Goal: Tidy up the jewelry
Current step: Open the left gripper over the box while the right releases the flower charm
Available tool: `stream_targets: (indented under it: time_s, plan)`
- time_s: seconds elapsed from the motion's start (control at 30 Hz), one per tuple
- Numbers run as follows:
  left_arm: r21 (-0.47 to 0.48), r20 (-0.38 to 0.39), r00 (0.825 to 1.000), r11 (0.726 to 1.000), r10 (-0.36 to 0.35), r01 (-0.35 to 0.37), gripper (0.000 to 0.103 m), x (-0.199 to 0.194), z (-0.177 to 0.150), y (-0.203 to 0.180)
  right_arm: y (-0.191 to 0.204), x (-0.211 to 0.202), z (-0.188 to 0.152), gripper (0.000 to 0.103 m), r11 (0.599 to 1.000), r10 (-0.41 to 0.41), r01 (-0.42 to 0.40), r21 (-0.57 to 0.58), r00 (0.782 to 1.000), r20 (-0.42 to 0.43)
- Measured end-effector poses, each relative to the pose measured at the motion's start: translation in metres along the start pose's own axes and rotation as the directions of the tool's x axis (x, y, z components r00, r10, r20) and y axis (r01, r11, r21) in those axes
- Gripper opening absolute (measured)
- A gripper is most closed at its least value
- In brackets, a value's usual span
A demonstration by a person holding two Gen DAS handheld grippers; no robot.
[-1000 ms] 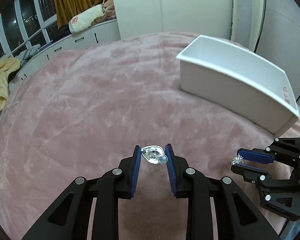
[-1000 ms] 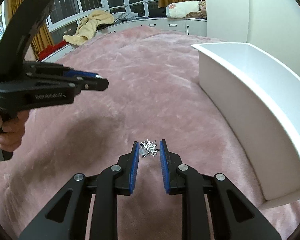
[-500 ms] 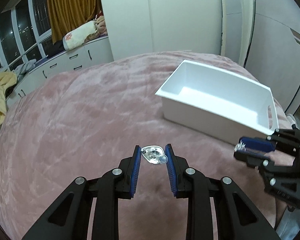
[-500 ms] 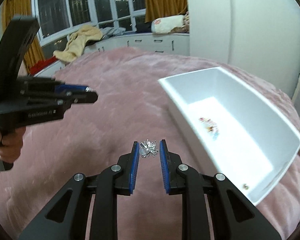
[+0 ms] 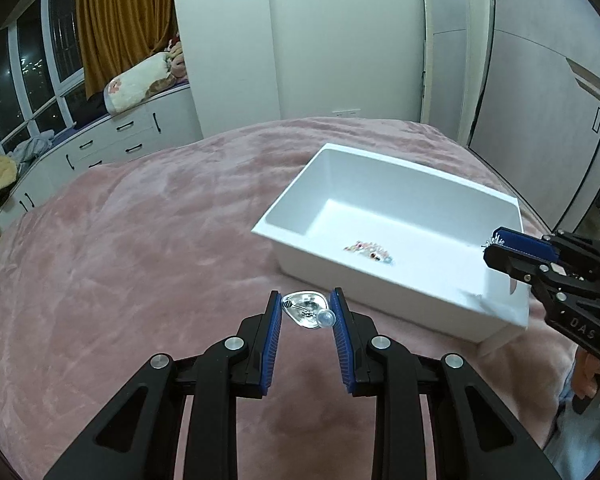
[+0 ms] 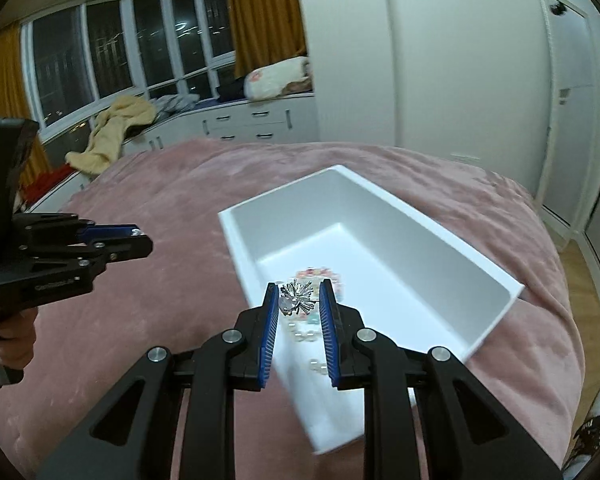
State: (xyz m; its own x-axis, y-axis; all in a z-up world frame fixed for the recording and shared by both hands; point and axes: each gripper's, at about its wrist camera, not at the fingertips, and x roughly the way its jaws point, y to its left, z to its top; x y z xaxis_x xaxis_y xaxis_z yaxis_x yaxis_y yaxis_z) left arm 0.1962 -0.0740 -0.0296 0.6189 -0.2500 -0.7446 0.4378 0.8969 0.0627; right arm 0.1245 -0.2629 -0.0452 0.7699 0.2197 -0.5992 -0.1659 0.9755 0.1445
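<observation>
Left gripper (image 5: 305, 314) fingers (image 5: 271, 330) clamp a shiny silver teardrop-shaped pendant with a small clear bead (image 5: 309, 313), held in the air over the pink plush bedspread (image 5: 132, 264), short of the near wall of the white rectangular plastic bin (image 5: 380, 290). Right gripper (image 6: 300, 303) fingers (image 6: 327, 322) pinch a spiky silver starburst-shaped brooch (image 6: 297, 297), held above the bin's near end (image 6: 236, 240). Risk: both pieces are small, smooth and caught only at the fingertips, so a tilt or jolt could let one slip out and vanish in the plush pile; a release by the left hand now would likely land outside the bin. The two grippers converge on one bin and could knock each other. The brooch's spikes might snag on the finger pads at release. Bin holds a small cluster of pink and pale beaded jewelry (image 5: 370, 249) on its floor, plus a few loose pale beads near the front, blurred; the rest of the floor is bare.
</observation>
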Motion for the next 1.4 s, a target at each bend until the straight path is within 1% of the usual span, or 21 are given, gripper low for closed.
stream_targets:
  time_s: [0.07, 0.13, 0.2, 0.27, 0.47, 0.57, 0.7, 0.8, 0.9, 1.0, 1.1, 1.13, 1.17, 1.2, 1.23, 1.27, 1.3, 1.33, 1.4]
  plan:
    - [0.004, -0.001, 1.000, 1.000, -0.008, 0.008, 0.030, 0.005, 0.006, -0.007, -0.007, 0.002, -0.003, 0.021, 1.000, -0.009, 0.009, 0.014, 1.000, 0.003]
    - [0.010, -0.001, 1.000, 1.000, -0.014, 0.014, 0.030, 0.010, 0.010, -0.014, -0.015, 0.004, -0.008, 0.021, 0.998, 0.017, -0.017, 0.060, 1.000, 0.005]
    - [0.015, -0.004, 1.000, 1.000, -0.026, 0.026, 0.030, 0.016, 0.015, -0.021, -0.028, 0.010, -0.011, 0.021, 0.994, 0.018, -0.018, 0.108, 1.000, 0.004]
    - [0.019, -0.009, 0.999, 0.999, -0.031, 0.031, 0.030, 0.024, 0.019, -0.028, -0.035, 0.010, -0.012, 0.021, 0.992, 0.016, -0.018, 0.128, 1.000, 0.018]
    - [0.045, -0.025, 0.999, 0.998, -0.045, 0.047, 0.030, 0.049, 0.034, -0.049, -0.038, 0.014, -0.014, 0.021, 0.994, -0.034, 0.031, 0.103, 0.999, 0.030]
    - [0.057, -0.034, 0.998, 0.997, -0.049, 0.051, 0.030, 0.064, 0.041, -0.059, -0.040, 0.017, -0.015, 0.021, 0.994, -0.026, 0.023, 0.111, 0.999, 0.032]
    - [0.064, -0.052, 0.997, 0.996, -0.055, 0.059, 0.030, 0.086, 0.050, -0.072, -0.041, 0.024, -0.016, 0.021, 0.995, -0.049, 0.046, 0.089, 0.999, 0.023]
    - [0.056, -0.064, 0.996, 0.996, -0.068, 0.072, 0.030, 0.102, 0.057, -0.080, -0.045, 0.028, -0.016, 0.022, 0.994, -0.061, 0.058, 0.098, 0.998, 0.023]
    - [0.049, -0.074, 0.995, 0.996, -0.065, 0.069, 0.030, 0.115, 0.060, -0.084, -0.046, 0.031, -0.014, 0.022, 0.993, -0.055, 0.051, 0.104, 0.998, 0.027]
    - [0.037, -0.089, 0.995, 0.998, -0.054, 0.057, 0.030, 0.125, 0.058, -0.085, -0.047, 0.037, -0.013, 0.023, 0.992, -0.071, 0.069, 0.105, 0.997, 0.021]
    - [0.025, -0.099, 0.994, 0.999, -0.044, 0.047, 0.032, 0.132, 0.056, -0.082, -0.049, 0.037, -0.012, 0.024, 0.990, -0.080, 0.076, 0.115, 0.996, 0.036]
    - [0.023, -0.099, 0.994, 0.999, -0.041, 0.043, 0.036, 0.133, 0.057, -0.081, -0.049, 0.037, -0.012, 0.028, 0.990, -0.085, 0.080, 0.116, 0.996, 0.035]
    - [0.019, -0.099, 0.994, 0.999, -0.037, 0.039, 0.041, 0.134, 0.056, -0.080, -0.049, 0.039, -0.012, 0.040, 0.990, -0.090, 0.086, 0.116, 0.995, 0.032]
    - [0.016, -0.098, 0.995, 0.999, -0.034, 0.036, 0.043, 0.134, 0.056, -0.079, -0.049, 0.039, -0.012, 0.045, 0.990, -0.092, 0.088, 0.113, 0.995, 0.037]
    - [0.015, -0.094, 0.995, 0.999, -0.031, 0.033, 0.049, 0.133, 0.056, -0.078, -0.048, 0.039, -0.012, 0.051, 0.990, -0.095, 0.090, 0.107, 0.995, 0.043]
    - [0.017, -0.088, 0.996, 1.000, -0.022, 0.023, 0.057, 0.131, 0.057, -0.078, -0.045, 0.039, -0.011, 0.062, 0.990, -0.105, 0.099, 0.099, 0.993, 0.052]
    - [0.018, -0.082, 0.996, 1.000, -0.015, 0.017, 0.061, 0.130, 0.057, -0.078, -0.043, 0.037, -0.012, 0.066, 0.989, -0.118, 0.111, 0.096, 0.991, 0.062]
    - [0.017, -0.073, 0.997, 1.000, 0.002, -0.001, 0.061, 0.128, 0.057, -0.077, -0.043, 0.035, -0.012, 0.071, 0.989, -0.121, 0.114, 0.096, 0.990, 0.074]
    - [-0.001, -0.077, 0.997, 1.000, -0.001, 0.001, 0.062, 0.125, 0.057, -0.073, -0.044, 0.031, -0.011, 0.081, 0.988, -0.121, 0.111, 0.111, 0.988, 0.091]
